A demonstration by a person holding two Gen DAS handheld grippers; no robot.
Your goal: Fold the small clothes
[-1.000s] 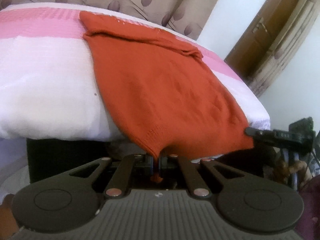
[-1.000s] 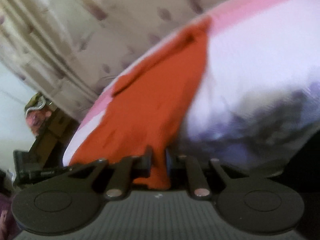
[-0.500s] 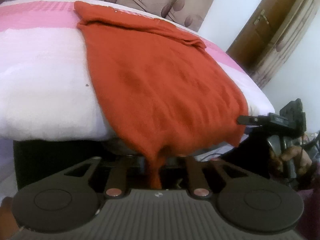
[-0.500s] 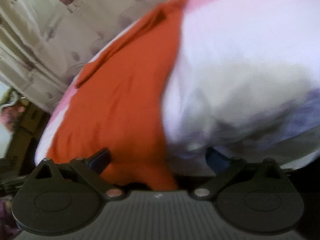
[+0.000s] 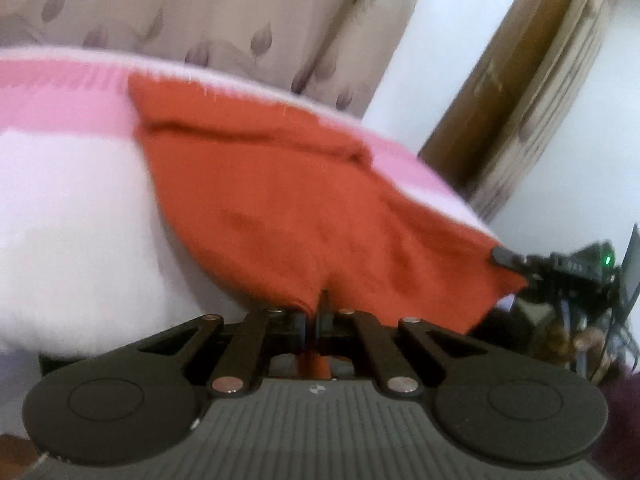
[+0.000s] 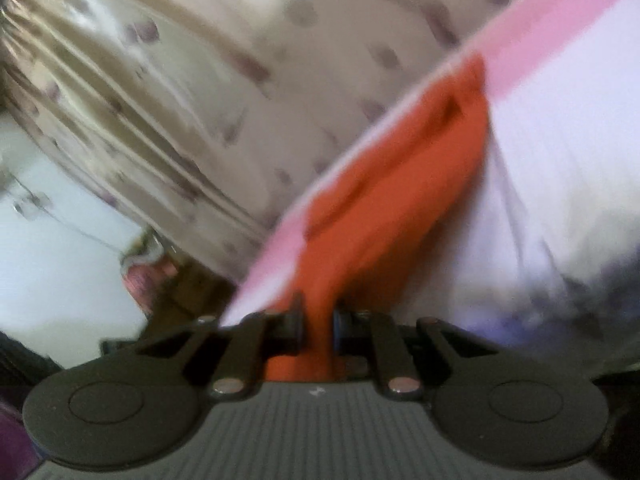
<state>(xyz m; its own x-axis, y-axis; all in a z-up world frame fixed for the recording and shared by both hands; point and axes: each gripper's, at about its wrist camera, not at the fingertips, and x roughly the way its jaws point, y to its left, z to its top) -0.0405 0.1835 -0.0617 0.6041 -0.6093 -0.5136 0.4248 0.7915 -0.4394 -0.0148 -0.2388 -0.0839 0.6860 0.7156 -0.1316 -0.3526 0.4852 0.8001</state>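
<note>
An orange-red garment (image 5: 288,208) lies spread on a bed with a pink and white cover (image 5: 60,216), its near hem hanging off the bed's front edge. My left gripper (image 5: 314,320) is shut on the hem's near corner. My right gripper (image 6: 318,326) is shut on the garment (image 6: 400,200) at its other near corner, with cloth bunched between the jaws. The right gripper's tip (image 5: 506,256) shows in the left wrist view, holding the garment's right corner. The far folded edge of the garment lies near the bed's back.
A patterned beige curtain (image 5: 200,20) hangs behind the bed. A wooden door (image 5: 500,92) stands at the right. Dark furniture sits below the bed's front edge (image 5: 52,360). Both views are blurred by motion.
My right gripper, open half a second ago, has shut on the garment again. Both views have tilted up and pulled back; the hem now hangs lifted between the two grippers.
</note>
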